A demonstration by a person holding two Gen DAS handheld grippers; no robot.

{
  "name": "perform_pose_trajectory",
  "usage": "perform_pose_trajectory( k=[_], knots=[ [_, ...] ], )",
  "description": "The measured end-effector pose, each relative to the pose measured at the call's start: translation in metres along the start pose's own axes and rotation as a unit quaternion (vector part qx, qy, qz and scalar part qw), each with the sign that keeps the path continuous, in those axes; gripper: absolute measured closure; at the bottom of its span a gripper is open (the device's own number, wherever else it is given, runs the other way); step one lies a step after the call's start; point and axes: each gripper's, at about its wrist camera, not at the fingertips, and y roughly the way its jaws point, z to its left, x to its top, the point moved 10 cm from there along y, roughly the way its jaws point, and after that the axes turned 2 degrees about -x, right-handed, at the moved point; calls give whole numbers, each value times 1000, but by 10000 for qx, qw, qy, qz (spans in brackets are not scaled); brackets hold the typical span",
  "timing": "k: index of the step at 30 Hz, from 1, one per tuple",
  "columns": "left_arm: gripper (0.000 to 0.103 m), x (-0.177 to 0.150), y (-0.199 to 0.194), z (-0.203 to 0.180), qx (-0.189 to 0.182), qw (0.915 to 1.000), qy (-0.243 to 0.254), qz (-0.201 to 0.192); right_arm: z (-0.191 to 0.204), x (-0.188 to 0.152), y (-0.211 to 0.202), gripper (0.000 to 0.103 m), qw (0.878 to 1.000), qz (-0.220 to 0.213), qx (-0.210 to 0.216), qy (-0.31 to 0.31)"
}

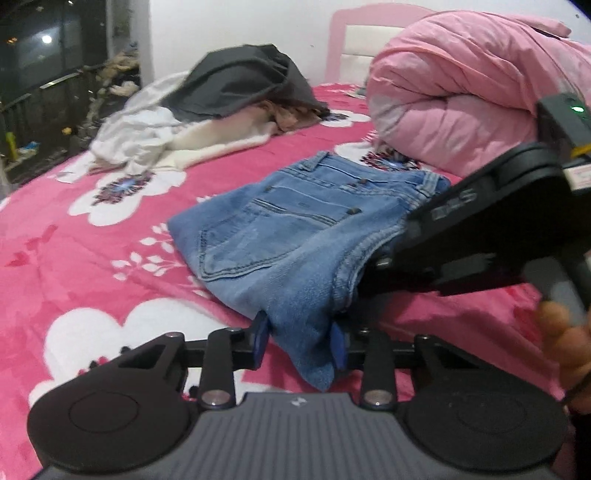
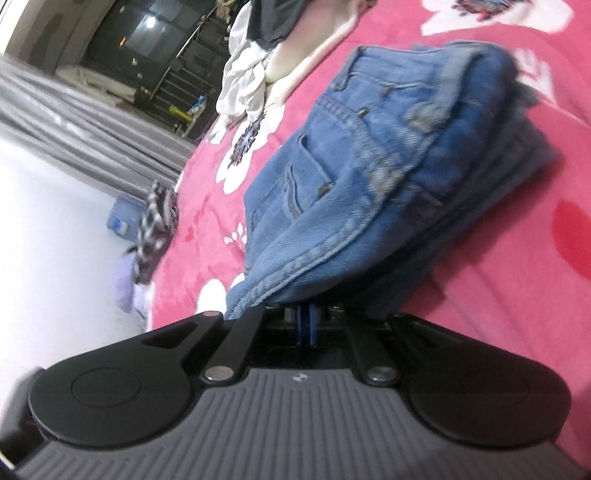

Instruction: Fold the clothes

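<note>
A folded pair of blue jeans (image 1: 295, 225) is lying on the pink flowered bedspread (image 1: 74, 258), near the middle of the bed. A narrow corner of the denim is being pinched between the blue pads (image 1: 261, 334) of the left gripper (image 1: 301, 341), the jaws being held partly closed with the cloth between them. The right gripper (image 2: 306, 317) is being pressed in at the jeans' other side, its jaws nearly together; the denim edge is lying over the fingertips, and whether cloth is being clamped cannot be told.

Beyond the jeans, a rolled pink quilt (image 1: 461, 92) is being rested just beside the waistband end, crowding that side. Farther back, a heap of white, grey and brown clothes (image 1: 207, 107) is being kept well apart from the jeans. A pink headboard (image 1: 351, 33) is showing behind the quilt.

In the right wrist view, a checked cloth (image 2: 155, 229) is hanging at the bed's edge, with a blue bottle (image 2: 123, 218) on the floor beside it. Open bedspread is being left between the jeans and that edge.
</note>
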Motion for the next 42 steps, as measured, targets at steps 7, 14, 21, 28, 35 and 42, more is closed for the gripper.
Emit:
perform_pose_trajectory(
  k=[7, 14, 21, 28, 35, 42],
  knots=[
    [79, 0, -6, -3, 549, 9985, 22, -43, 6, -12, -15, 98, 9991, 309, 244, -137],
    [83, -4, -5, -2, 777, 9970, 14, 22, 15, -13, 31, 100, 9984, 467, 73, -298],
    [83, -6, -6, -1, 706, 9975, -22, -3, 17, -14, 32, 100, 9989, 232, 105, -387],
    [85, -14, 0, 0, 781, 9969, 27, 26, 9, -2, 41, 100, 9990, 111, 398, 186],
    [85, -17, 0, -1, 838, 9963, 176, -62, -3, -3, 48, 101, 9930, 0, 743, 920],
    [85, -22, 2, 0, 785, 9969, 54, -72, 19, -4, -7, 99, 9990, 23, -258, -353]
  ],
)
